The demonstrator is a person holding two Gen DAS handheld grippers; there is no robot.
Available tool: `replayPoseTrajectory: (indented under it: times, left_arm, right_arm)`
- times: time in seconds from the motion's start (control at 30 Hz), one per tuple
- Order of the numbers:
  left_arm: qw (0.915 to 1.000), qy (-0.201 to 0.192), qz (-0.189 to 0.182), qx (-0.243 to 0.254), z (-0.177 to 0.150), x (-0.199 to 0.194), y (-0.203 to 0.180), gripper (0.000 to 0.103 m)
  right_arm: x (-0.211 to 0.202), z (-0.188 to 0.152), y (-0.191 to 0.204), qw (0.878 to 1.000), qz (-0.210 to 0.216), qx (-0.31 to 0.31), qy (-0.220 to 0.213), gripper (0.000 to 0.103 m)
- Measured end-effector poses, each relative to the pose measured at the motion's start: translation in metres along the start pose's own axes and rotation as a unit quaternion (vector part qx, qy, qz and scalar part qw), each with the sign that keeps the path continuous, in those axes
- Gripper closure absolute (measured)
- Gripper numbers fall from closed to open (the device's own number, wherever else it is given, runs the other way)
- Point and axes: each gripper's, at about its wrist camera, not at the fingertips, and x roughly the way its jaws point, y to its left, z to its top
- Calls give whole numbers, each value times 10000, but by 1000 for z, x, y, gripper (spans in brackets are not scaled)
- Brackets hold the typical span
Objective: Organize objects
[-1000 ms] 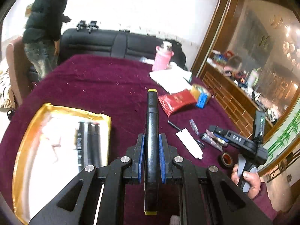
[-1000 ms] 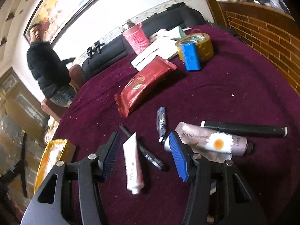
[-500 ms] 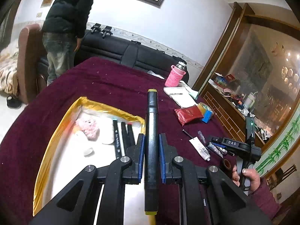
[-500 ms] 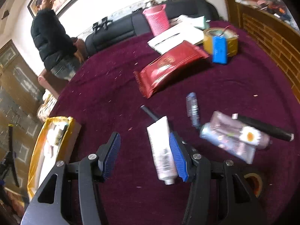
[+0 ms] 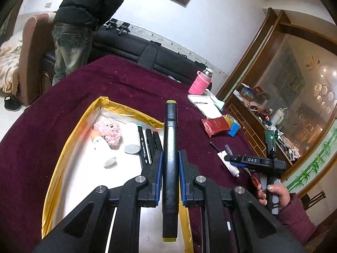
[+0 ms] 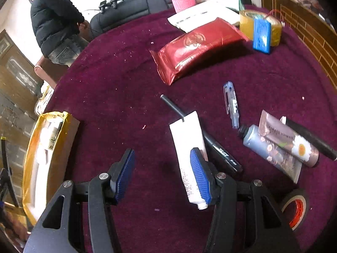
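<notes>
My left gripper (image 5: 170, 158) is shut on a black marker (image 5: 170, 145) with yellow ends, held above the right part of the gold-rimmed tray (image 5: 63, 147). The tray holds a pink plush (image 5: 108, 130), white bottles and three black markers (image 5: 147, 141). My right gripper (image 6: 162, 170) is open above the maroon cloth; its right pad overlaps a white tube (image 6: 189, 147) lying on a black pen (image 6: 219, 149). The tray also shows at the left of the right wrist view (image 6: 50, 147).
On the cloth lie a red packet (image 6: 195, 48), a blue clear pen (image 6: 231, 103), two flowered tubes (image 6: 280, 147), a black marker (image 6: 309, 137), a tape roll (image 6: 294, 208), a yellow tape with a blue box (image 6: 261, 31) and a pink bottle (image 5: 200, 82). A person (image 5: 84, 21) stands by the sofa.
My left gripper has carried the marker back and over the tray, which now shows fully. My right gripper has shifted left, so the white tube now lies under its right pad.
</notes>
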Motion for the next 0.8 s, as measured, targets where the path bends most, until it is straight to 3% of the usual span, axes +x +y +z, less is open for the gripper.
replayPoseTrajectory:
  times: [0.2,0.37,0.53,0.6,0.67,0.8]
  left_arm:
    - [9999,16,63,80,-2,-3,-7,91]
    - [9999,66,79,115,-4,-2,-16,91]
    - [9997,105,103,199,-7,-3,-26,91]
    - [9996,111,130,209,-8,-4,-28,91]
    - [9996,108,163,217,-10,-8,-30,91]
    - [9993,35,251,262,-12,-17,-31,91]
  right_arm:
    - [-18,-3,3,9990,-322,-231,-207,50]
    - [-10,-9,-1,9959,-796,-425,16,51]
    - [15,-6,2,9942,-868,-535,342,50]
    - [19,-2,7,9931,-955,-644,215,51]
    - [20,0,10,9912,-1107,-715,132,75]
    - [14,-10,8,9900,-1134,-834,120,76]
